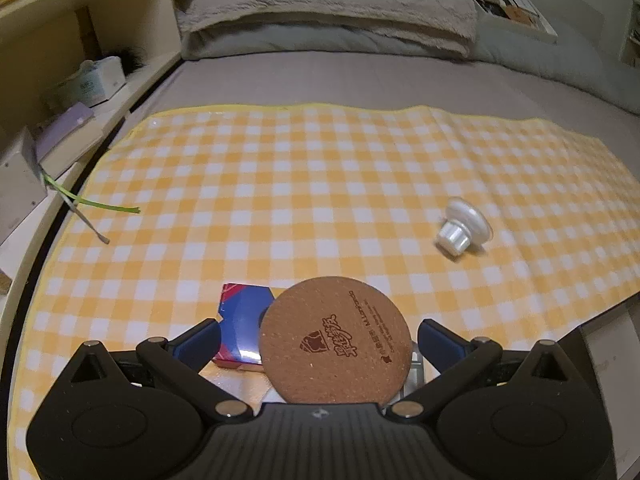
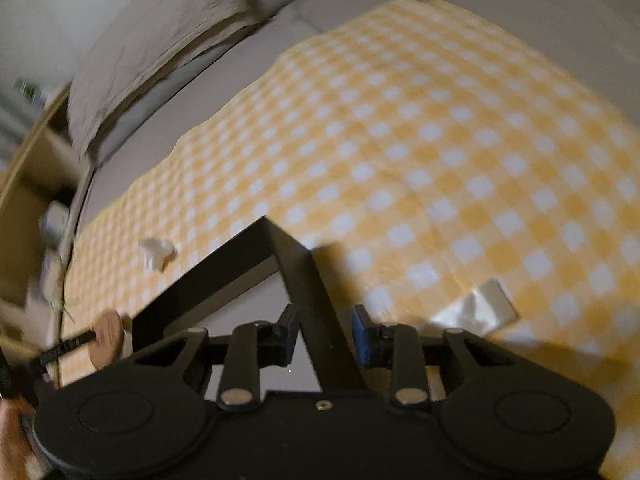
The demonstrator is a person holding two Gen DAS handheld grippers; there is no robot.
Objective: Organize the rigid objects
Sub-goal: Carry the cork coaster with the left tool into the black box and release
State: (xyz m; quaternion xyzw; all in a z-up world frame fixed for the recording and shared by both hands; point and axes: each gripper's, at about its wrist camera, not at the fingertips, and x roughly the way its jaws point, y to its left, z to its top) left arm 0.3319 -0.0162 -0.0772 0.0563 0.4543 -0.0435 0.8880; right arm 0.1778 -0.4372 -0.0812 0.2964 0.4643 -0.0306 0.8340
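Note:
In the left wrist view, my left gripper [image 1: 318, 336] is shut on a round cork coaster [image 1: 334, 340] with a printed logo, held upright between the blue pads above the yellow checked cloth [image 1: 320, 184]. A red and blue card box [image 1: 240, 324] lies just behind it on the cloth. A white suction-cup knob [image 1: 462, 226] lies to the right. In the blurred right wrist view, my right gripper [image 2: 324, 334] is shut on the wall of a black open tray [image 2: 296, 276]. The coaster [image 2: 106, 338] and the white knob [image 2: 158, 254] show at the left.
A grey pillow [image 1: 328, 4] and bedding lie beyond the cloth. A wooden shelf unit [image 1: 60, 60] with a tissue box [image 1: 94, 82] runs along the left. A green strip [image 1: 96, 204] pokes over the cloth's left edge. A shiny silver packet [image 2: 476, 310] lies by the right gripper.

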